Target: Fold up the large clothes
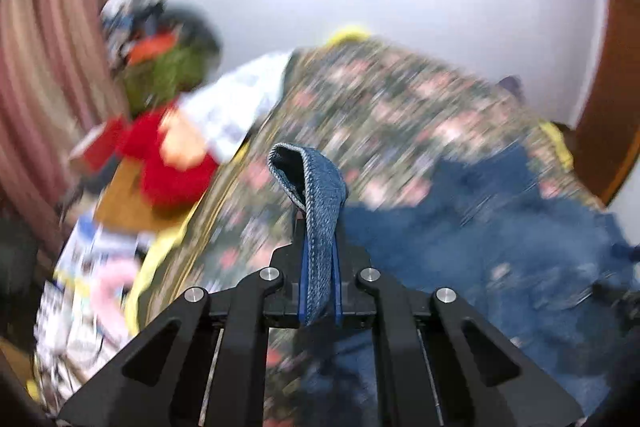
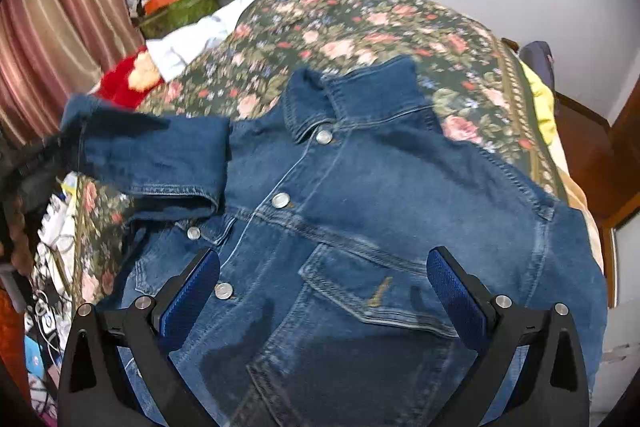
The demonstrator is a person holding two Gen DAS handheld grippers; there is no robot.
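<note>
A blue denim jacket (image 2: 360,195) lies front up on a floral bedspread (image 2: 360,23), buttoned, with its collar toward the far wall. My right gripper (image 2: 322,267) hovers open just above the chest pocket (image 2: 372,287), and its blue pads (image 2: 192,291) touch nothing. The jacket's sleeve (image 2: 156,159) is raised off the bed at the left and folded across toward the chest. My left gripper (image 1: 318,227) is shut on a fold of the sleeve's denim (image 1: 316,187), which loops out past the fingertips. The left wrist view is blurred; the rest of the jacket (image 1: 480,247) shows to the right.
A striped curtain (image 2: 60,27) hangs at the left. Beside it are piled clothes and a green bag (image 2: 176,7), a red plush item (image 2: 124,79) and a white cloth (image 2: 192,39). Cluttered papers and cables (image 2: 52,227) lie by the bed's left edge. Wooden furniture (image 2: 588,147) stands at the right.
</note>
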